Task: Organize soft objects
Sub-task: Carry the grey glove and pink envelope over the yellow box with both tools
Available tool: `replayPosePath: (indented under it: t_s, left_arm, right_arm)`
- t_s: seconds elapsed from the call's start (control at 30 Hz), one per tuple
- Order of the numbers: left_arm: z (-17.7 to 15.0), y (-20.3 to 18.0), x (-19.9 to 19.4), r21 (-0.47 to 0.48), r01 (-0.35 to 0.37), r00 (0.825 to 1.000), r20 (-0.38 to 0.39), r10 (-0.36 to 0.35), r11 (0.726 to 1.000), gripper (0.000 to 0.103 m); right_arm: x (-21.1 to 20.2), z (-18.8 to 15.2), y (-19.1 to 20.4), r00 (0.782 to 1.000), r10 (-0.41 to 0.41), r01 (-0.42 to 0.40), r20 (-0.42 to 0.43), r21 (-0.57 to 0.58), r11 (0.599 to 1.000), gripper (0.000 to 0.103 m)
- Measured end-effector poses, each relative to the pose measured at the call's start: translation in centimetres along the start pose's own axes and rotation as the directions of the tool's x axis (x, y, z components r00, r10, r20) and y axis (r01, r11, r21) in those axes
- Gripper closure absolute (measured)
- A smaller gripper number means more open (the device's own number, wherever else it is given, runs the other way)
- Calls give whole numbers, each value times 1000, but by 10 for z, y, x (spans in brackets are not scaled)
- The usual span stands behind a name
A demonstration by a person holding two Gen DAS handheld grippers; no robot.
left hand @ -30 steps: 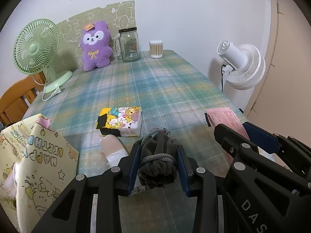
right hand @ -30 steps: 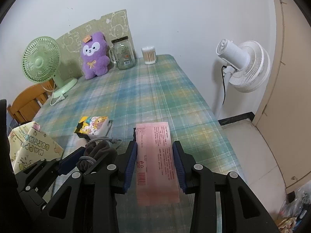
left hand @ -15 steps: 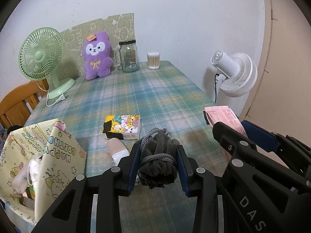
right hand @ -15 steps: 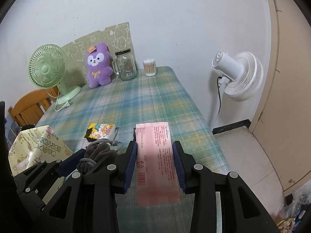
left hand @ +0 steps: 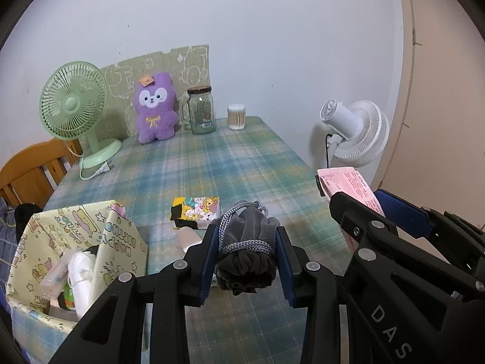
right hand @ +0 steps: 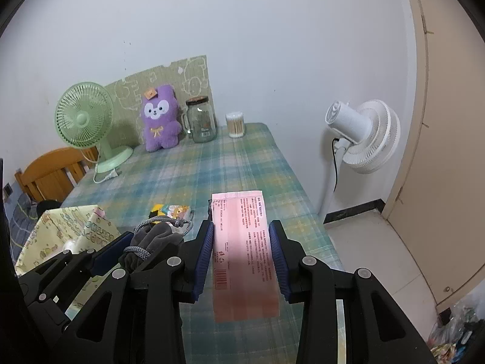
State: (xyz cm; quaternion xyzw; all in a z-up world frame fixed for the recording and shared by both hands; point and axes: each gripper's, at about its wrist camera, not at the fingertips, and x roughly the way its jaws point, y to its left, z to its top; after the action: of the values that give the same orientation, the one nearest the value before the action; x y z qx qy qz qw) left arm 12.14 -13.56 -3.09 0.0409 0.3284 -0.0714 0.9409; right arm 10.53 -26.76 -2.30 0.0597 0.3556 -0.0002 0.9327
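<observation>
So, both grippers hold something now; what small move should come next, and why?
Probably carry the left gripper leftward over the open gift bag. Its fingers are shut on the grey pouch, lifted off the table, and the bag already holds other soft items. The right gripper can wait with its pink pack.

pink packet (right hand: pixel 245 254) near end blurred, gift bag (left hand: pixel 75 242) contents perhaps tissues

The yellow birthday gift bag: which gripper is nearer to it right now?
Left. The left gripper, shut on the grey pouch, is just right of the gift bag; the right gripper, holding the pink packet, is beyond it.
</observation>
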Motion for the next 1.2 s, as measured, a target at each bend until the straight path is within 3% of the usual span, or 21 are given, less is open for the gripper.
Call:
replayPosePath:
  t_s: [0.6, 1.2]
  left_arm:
    - [11, 14, -56, 3, -16, 994, 112, 16, 1000, 66]
    - [15, 50, -81, 6, -41, 987, 155, 40, 999, 66]
  right_arm:
    - [-58, 15, 27, 995, 9, -7, 100, -23, 1000, 62]
    - [-72, 21, 67, 992, 22, -16, 126, -50, 999, 62]
